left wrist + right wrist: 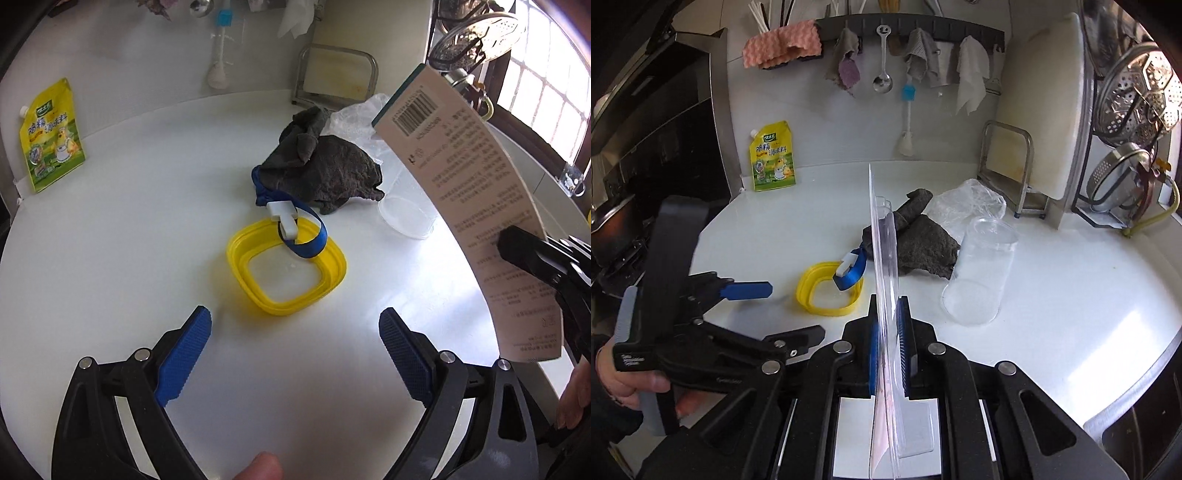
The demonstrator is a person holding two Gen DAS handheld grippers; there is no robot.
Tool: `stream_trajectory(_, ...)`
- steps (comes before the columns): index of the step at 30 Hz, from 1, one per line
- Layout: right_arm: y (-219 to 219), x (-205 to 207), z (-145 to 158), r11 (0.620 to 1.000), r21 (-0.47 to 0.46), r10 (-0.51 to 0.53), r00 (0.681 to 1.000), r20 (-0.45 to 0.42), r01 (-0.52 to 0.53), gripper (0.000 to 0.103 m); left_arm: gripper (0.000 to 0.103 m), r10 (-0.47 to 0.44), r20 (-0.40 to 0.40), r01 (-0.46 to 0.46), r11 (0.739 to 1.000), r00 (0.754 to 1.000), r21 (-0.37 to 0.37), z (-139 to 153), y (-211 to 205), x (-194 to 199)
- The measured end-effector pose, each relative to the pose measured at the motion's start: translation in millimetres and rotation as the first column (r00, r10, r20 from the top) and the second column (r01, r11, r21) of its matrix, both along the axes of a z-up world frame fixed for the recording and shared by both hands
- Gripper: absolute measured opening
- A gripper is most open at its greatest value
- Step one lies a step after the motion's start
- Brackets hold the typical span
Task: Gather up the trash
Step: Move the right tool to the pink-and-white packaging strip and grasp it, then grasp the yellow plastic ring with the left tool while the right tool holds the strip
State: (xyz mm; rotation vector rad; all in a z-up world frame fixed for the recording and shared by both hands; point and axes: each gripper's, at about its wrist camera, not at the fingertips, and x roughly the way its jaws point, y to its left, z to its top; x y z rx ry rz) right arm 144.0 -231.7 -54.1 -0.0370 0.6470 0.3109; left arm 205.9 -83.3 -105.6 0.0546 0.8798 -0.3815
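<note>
You've got the blister pack card (884,258) pinched tight in your right gripper (886,354) at lower center, left gripper (295,332) wide open and empty, so yellow ring (286,264), clear cup (979,273) and plastic wrap (967,206) mid-frame still need collecting.

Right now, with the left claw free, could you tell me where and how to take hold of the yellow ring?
Grip the yellow ring by its near rim, coming down from above with one finger inside the opening. It lies flat, and the blue strap drapes over its far edge, so the near side is clear for the left claw.
</note>
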Motion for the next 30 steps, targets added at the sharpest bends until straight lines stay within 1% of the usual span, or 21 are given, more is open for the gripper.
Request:
stream_trajectory(3,-9,-11,-5,1.000,0.027,-0.011,1.000,-0.005,0.012,0.009,0.090,-0.026,-0.021,0.027,0.998,0.999,0.051,-7,-13,16)
stream_trajectory(8,-13,-24,-14,0.999,0.044,-0.002,1.000,-0.019,0.003,0.009,0.090,0.004,-0.013,-0.003,0.998,1.000,0.062,-7,-15,39)
stream_trajectory(10,-14,-28,-15,0.999,0.048,-0.001,1.000,-0.016,0.001,0.009,0.086,0.016,-0.020,-0.014,0.998,1.000,0.059,-8,-13,45)
stream_trajectory(11,-15,-30,-15,0.999,0.052,0.000,1.000,-0.014,0.001,0.009,0.074,0.014,-0.007,-0.013,0.998,1.000,0.065,-7,-14,46)
stream_trajectory(13,-18,-33,-14,0.998,0.061,-0.004,1.000,-0.009,0.004,0.009,0.073,0.012,-0.005,-0.011,0.997,1.000,0.071,-4,-14,46)
stream_trajectory(14,-19,-34,-13,0.998,0.066,-0.007,1.000,-0.005,0.007,0.009,0.071,0.013,-0.001,-0.013,0.997,1.000,0.072,-3,-13,44)
stream_trajectory(16,-20,-36,-12,0.997,0.072,-0.008,1.000,-0.002,0.008,0.009,0.070,0.019,0.010,-0.020,0.995,1.000,0.096,-2,-10,38)
stream_trajectory(18,-20,-39,-12,0.997,0.075,-0.009,1.000,-0.001,0.009,0.009,0.070,0.024,0.005,-0.025,0.994,1.000,0.107,1,-5,32)
stream_trajectory(21,-17,-41,-12,0.997,0.074,-0.007,1.000,-0.005,0.007,0.009,0.070,0.032,0.004,-0.032,0.990,0.999,0.135,6,6,20)
stream_trajectory(24,-13,-44,-11,0.997,0.074,-0.003,1.000,-0.004,0.003,0.009,0.070,0.045,0.015,-0.047,0.988,0.999,0.149,12,23,5)
stream_trajectory(30,-4,-54,-4,0.997,0.074,0.002,1.000,0.005,-0.002,0.009,0.070,0.070,0.050,-0.075,0.989,0.996,0.124,27,45,-22)
